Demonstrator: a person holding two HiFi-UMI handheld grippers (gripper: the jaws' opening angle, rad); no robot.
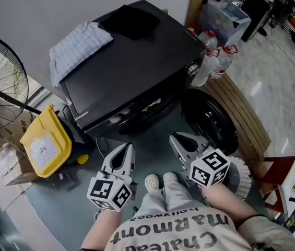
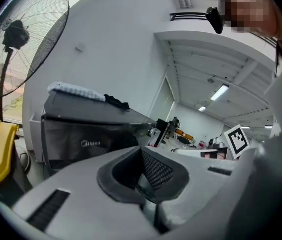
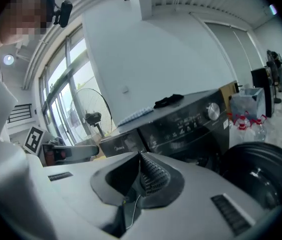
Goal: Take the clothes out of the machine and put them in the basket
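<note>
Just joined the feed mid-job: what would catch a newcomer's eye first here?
The black washing machine fills the middle of the head view, its round door swung open to the right, with a checked cloth and a dark garment on top. Before it, the left gripper and right gripper point toward it, both shut and empty.

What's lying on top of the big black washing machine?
On the washing machine lie a pale checked cloth and, next to it, a black garment. Anything under those two is covered and cannot be seen.
</note>
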